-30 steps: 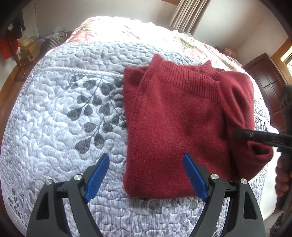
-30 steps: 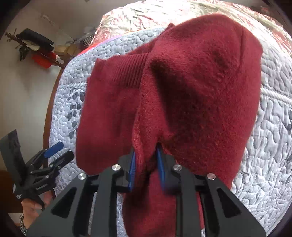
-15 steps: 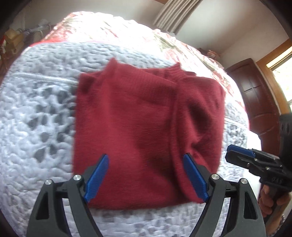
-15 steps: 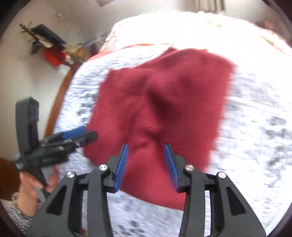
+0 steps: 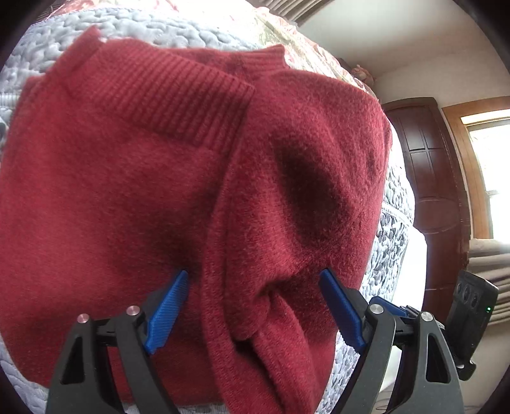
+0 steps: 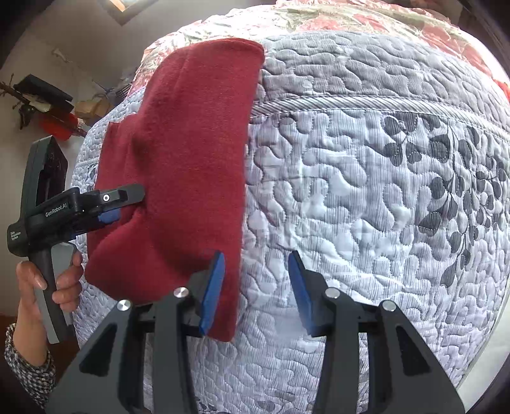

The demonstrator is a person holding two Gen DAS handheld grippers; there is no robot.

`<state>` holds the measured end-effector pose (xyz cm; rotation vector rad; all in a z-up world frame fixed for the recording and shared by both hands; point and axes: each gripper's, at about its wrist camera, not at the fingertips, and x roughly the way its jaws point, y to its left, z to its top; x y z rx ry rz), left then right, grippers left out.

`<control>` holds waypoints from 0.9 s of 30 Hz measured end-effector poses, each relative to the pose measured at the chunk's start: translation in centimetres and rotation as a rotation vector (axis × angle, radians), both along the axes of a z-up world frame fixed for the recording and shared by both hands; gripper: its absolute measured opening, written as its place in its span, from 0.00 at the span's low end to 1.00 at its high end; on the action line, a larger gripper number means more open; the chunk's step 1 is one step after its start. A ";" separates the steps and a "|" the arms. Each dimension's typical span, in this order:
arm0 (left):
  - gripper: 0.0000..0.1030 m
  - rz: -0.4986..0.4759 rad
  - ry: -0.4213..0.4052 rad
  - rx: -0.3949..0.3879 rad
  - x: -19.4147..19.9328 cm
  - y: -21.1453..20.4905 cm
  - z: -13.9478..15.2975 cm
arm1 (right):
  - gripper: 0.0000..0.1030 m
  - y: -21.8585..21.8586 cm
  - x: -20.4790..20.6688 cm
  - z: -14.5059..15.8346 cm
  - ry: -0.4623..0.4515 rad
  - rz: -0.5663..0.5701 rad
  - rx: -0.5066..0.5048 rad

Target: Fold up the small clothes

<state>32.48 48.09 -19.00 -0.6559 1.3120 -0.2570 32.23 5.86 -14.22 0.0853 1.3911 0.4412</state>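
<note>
A dark red knit sweater (image 5: pixel 134 178) lies folded on the bed, ribbed hem at the top left and a sleeve laid over its right side. My left gripper (image 5: pixel 255 307) is open, low over the sweater's near edge, with the folded sleeve bulging between its blue pads. In the right wrist view the sweater (image 6: pixel 191 153) sits at the left and the left gripper (image 6: pixel 122 202) touches its left edge, held by a hand (image 6: pixel 47 280). My right gripper (image 6: pixel 256 286) is open: its left pad overlaps the sweater's right edge and its right pad is above bare quilt.
The grey-white quilt (image 6: pixel 366 191) with a dark leaf print covers the bed, and a red floral cover (image 6: pixel 350 19) lies beyond it. A dark wooden door (image 5: pixel 430 165) and a window stand to the right. Clutter (image 6: pixel 47 105) sits by the left wall.
My right gripper opened, let go of the sleeve, which now lies on the sweater, and drew back to the right. My left gripper moved in close over the sweater's near edge.
</note>
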 end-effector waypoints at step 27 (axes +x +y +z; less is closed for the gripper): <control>0.17 0.174 -0.297 0.156 -7.2 11.4 9.4 | 0.41 6.6 -1.0 -1.1 0.027 0.063 0.015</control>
